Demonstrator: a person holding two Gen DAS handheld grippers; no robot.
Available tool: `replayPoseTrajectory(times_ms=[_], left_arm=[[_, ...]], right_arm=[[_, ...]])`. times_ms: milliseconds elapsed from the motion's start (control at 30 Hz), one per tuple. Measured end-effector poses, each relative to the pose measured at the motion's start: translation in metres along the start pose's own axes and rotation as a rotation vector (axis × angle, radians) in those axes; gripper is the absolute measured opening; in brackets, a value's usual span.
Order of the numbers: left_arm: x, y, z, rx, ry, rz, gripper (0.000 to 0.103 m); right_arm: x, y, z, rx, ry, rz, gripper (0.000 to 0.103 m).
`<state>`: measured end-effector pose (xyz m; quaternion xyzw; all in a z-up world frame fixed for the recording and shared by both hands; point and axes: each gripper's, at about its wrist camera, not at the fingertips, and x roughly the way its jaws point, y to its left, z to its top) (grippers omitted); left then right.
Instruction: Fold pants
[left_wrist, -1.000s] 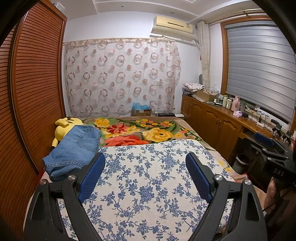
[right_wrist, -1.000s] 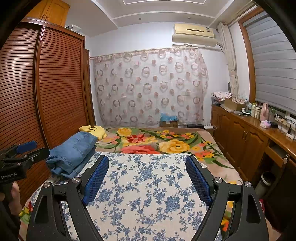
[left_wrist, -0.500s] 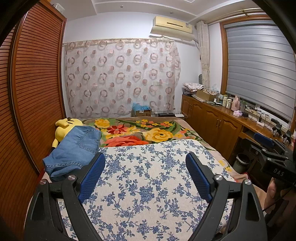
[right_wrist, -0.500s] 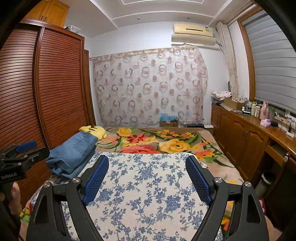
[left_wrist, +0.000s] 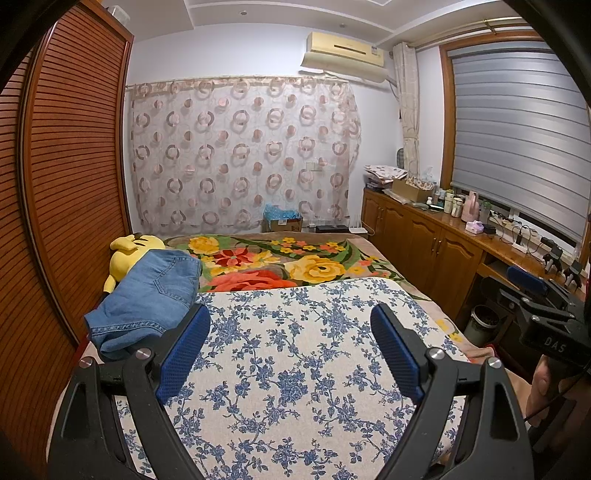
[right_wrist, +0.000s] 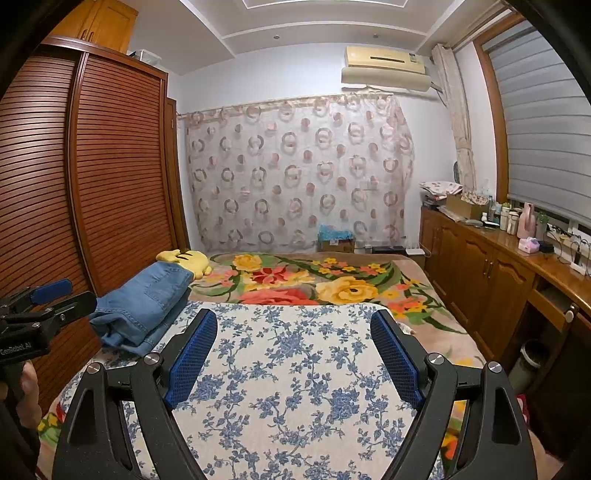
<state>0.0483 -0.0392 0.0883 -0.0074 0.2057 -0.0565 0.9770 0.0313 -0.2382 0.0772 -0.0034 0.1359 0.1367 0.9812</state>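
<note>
Both sets of fingers stand wide with nothing between them: the left gripper (left_wrist: 290, 341) and the right gripper (right_wrist: 293, 343) hover over the flowered cloth (left_wrist: 295, 354). The jeans (left_wrist: 147, 295) lie at the left middle of both views, already folded into a thick stack, one end resting on a yellow toy (left_wrist: 127, 253). Denim looks heavy, floppy, not slippery; I'd pinch a seamed edge, both hands well apart.

A blue-flowered cloth (left_wrist: 295, 369) covers the near part of the bed, with a bright floral blanket (left_wrist: 280, 262) beyond it. A yellow plush toy (left_wrist: 127, 251) lies beside the slatted wardrobe (left_wrist: 74, 184).
</note>
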Motion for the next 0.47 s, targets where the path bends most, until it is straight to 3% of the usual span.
replayPoseTrajectory(times_ms=[467], left_arm=[[-0.0002, -0.0010, -0.0008, 0.001, 0.001, 0.000, 0.089]], right_arm=[[0.0001, 0.0009, 0.0000, 0.005, 0.000, 0.001, 0.086]])
